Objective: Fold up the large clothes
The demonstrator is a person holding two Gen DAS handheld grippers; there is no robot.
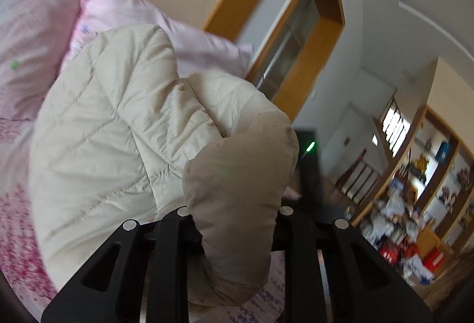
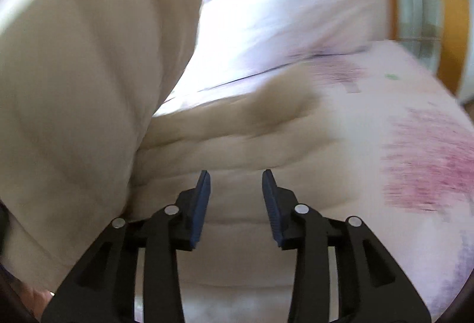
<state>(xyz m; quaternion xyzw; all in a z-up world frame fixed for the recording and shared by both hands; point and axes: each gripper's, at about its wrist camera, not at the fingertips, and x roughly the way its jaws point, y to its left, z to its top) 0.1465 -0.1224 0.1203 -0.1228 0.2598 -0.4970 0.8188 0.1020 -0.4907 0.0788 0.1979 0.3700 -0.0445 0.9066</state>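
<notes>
A cream quilted puffer jacket lies on a bed. My left gripper is shut on a thick fold of the jacket, which is lifted and covers its fingertips. In the right wrist view the jacket fills the left and middle, part of it raised at the left. My right gripper is open and empty just above the jacket's flat part; its blue pads touch nothing.
The bed has a pink flowered sheet and pink pillows at its head. A wood-framed door stands beyond the bed. Cluttered shelves fill the far right of the room.
</notes>
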